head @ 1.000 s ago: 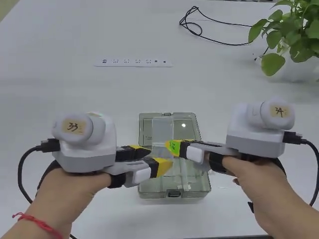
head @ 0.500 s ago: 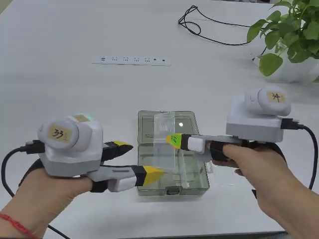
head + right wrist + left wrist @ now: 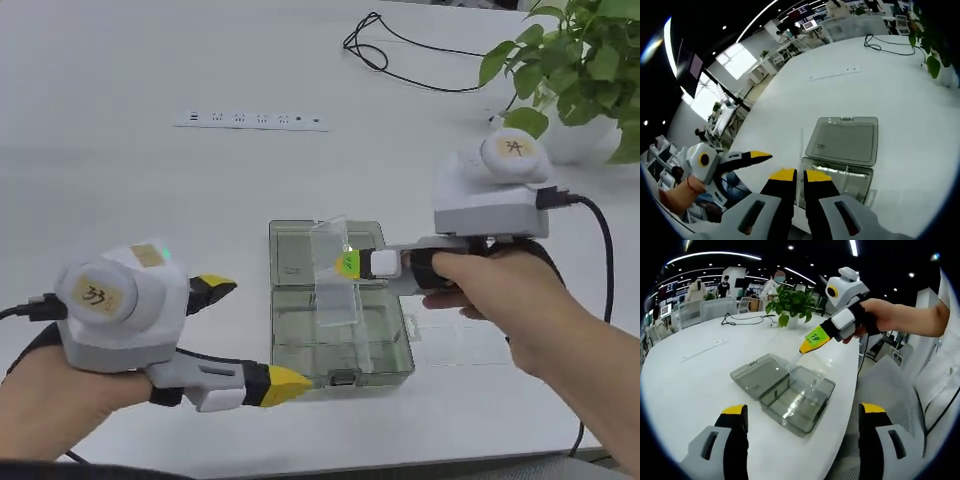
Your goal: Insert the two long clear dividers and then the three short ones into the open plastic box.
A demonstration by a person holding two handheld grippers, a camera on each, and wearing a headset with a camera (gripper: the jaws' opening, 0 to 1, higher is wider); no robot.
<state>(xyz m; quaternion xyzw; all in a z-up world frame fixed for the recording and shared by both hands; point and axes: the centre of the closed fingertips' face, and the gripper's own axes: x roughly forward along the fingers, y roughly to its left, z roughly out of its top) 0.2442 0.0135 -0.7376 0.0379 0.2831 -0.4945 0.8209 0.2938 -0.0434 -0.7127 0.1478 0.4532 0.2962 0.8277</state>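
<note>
The open clear plastic box (image 3: 290, 345) lies on the white table with its lid (image 3: 300, 250) flat behind it. My right gripper (image 3: 348, 264) is shut on a clear divider (image 3: 338, 292), which hangs tilted over the middle of the box. In the right gripper view the divider (image 3: 801, 150) runs edge-on up from the shut gripper (image 3: 800, 175), above the box (image 3: 840, 150). My left gripper (image 3: 250, 335) stands wide open at the box's near left corner, holding nothing. The left gripper view has the box (image 3: 785, 390) ahead of that open gripper (image 3: 802, 412), with the right gripper (image 3: 812, 337) above it.
A white power strip (image 3: 250, 120) lies at the back of the table. A black cable (image 3: 400, 55) loops at the far right, beside a potted plant (image 3: 580, 60). Something thin and clear stands inside the box (image 3: 812, 385).
My left gripper has drawn back to the near left, away from the divider, with its jaws spread wider. The right gripper still holds the divider over the box. The head camera has shifted.
</note>
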